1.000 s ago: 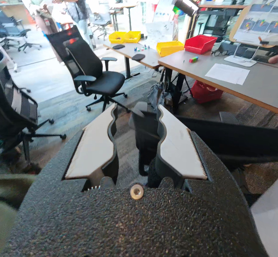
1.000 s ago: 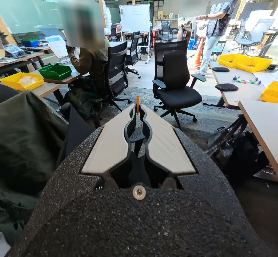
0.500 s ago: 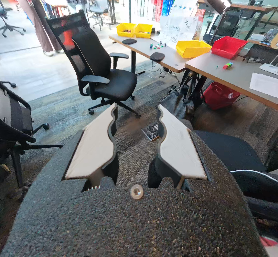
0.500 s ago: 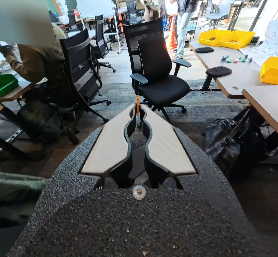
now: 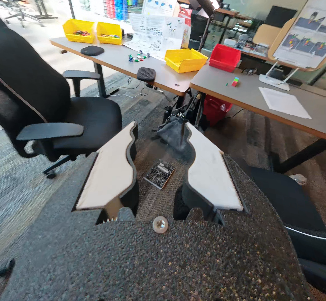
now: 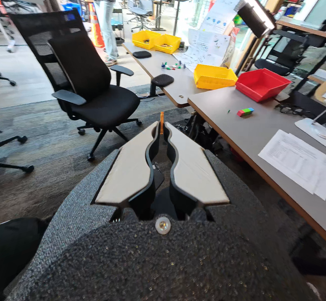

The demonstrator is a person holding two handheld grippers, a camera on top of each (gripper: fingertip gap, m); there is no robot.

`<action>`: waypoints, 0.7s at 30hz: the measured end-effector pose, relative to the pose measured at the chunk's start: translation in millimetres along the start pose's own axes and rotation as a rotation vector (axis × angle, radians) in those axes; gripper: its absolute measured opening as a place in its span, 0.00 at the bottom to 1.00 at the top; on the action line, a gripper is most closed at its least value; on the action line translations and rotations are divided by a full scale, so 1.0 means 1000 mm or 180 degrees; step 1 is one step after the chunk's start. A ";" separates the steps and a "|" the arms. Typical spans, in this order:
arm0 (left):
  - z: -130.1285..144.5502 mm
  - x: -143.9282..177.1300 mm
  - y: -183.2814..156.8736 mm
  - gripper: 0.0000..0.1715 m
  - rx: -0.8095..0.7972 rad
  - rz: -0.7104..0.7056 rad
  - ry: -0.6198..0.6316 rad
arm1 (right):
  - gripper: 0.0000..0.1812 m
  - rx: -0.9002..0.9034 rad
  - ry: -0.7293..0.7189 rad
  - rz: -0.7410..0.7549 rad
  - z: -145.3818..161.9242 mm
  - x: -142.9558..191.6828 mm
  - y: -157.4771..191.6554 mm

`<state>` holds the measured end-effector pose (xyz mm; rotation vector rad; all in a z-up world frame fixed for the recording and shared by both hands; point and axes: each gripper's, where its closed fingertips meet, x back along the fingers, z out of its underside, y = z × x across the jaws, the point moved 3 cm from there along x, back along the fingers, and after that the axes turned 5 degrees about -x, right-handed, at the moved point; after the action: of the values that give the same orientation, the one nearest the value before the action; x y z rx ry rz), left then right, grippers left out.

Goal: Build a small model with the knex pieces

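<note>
1. Open carpet (image 5: 155, 199) straight ahead of the left gripper (image 5: 162, 130), jaws wide apart, nothing between them; only a speckled notebook (image 5: 159, 175) flat on the floor below.
2. Blocked farther on by a dark bag (image 5: 173, 132) slumped against the desk legs (image 5: 178, 102), with a red bin (image 5: 216, 109) under the desk beside it.
3. Hemmed on the left by a black office chair (image 5: 53, 102), armrest jutting near.
4. Right gripper (image 6: 162, 124) pinched on a thin orange stick (image 6: 161, 122); clear carpet between the chair (image 6: 91, 84) on the left and the near desk edge (image 6: 229, 144) on the right.
5. Desk top (image 6: 250, 130) cluttered: red tray (image 6: 261, 84), yellow tray (image 6: 213, 76), coloured block (image 6: 245, 112), papers (image 6: 298, 162); bare patch nearest the corner.
</note>
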<state>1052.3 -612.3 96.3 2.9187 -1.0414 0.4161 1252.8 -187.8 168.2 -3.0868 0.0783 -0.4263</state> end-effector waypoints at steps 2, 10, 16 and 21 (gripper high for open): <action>-0.008 -0.041 0.032 0.31 -0.0070 0.0279 -0.0058 | 0.01 0.0066 0.0032 0.0241 -0.007 -0.027 0.014; -0.097 -0.146 0.192 0.31 -0.0587 0.0761 -0.0107 | 0.02 -0.0231 0.0062 0.0374 -0.049 -0.203 0.133; -0.136 -0.241 0.251 0.30 -0.0592 0.0784 -0.0096 | 0.02 -0.0670 -0.0024 0.0696 -0.012 -0.284 0.130; -0.183 -0.334 0.238 0.30 -0.0572 0.0883 -0.0189 | 0.01 -0.0608 0.0207 0.1288 0.045 -0.301 0.056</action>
<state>611.5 -571.6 170.3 2.6523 -1.4187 0.2260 972.6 -227.5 41.5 -3.1162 0.7702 -0.5224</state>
